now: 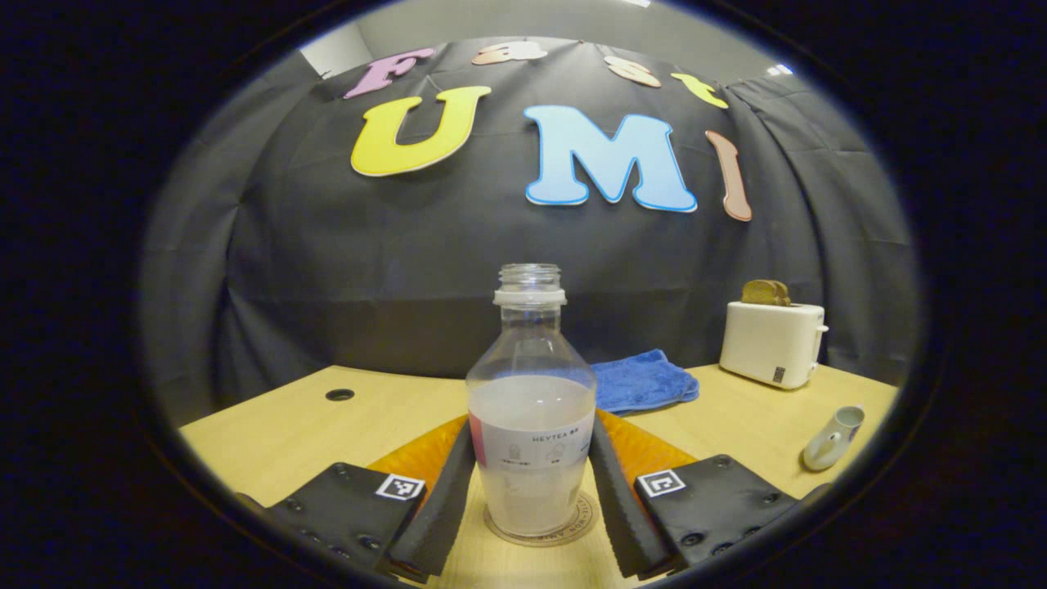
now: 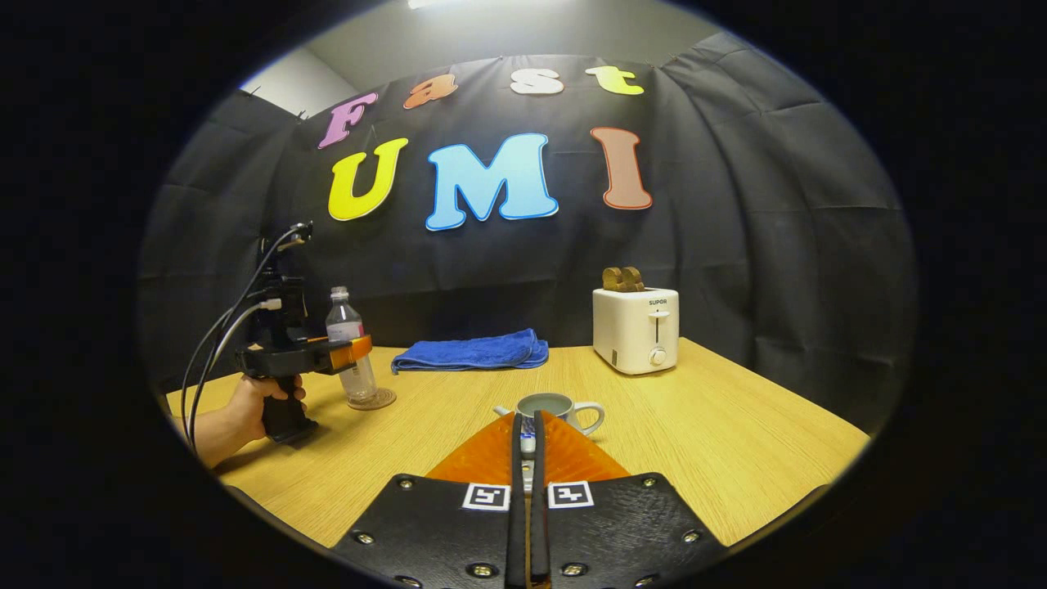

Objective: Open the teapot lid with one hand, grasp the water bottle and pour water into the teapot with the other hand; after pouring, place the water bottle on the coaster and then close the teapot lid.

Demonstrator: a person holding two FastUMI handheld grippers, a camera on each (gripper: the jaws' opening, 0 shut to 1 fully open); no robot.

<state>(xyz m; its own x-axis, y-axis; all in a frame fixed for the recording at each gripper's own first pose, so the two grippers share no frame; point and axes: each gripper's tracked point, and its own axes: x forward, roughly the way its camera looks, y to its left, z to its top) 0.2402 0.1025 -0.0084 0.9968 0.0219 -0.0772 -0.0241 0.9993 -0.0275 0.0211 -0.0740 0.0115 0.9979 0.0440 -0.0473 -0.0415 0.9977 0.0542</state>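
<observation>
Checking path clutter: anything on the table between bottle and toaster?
Yes, a folded blue towel lies between the bottle and the toaster, toward the back of the table, in the right gripper view.

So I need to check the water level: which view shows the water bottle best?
The left gripper view: the water bottle stands close and central between the fingers, on the coaster. The right gripper view shows it small, far off, partly behind the left gripper.

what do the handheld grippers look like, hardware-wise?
Left gripper: black pistol-grip body, orange front section, black and white cables trailing from the rear, held in a bare hand. Right gripper: black bolted plates, one square black-and-white marker per finger, orange wedges ahead.
</observation>
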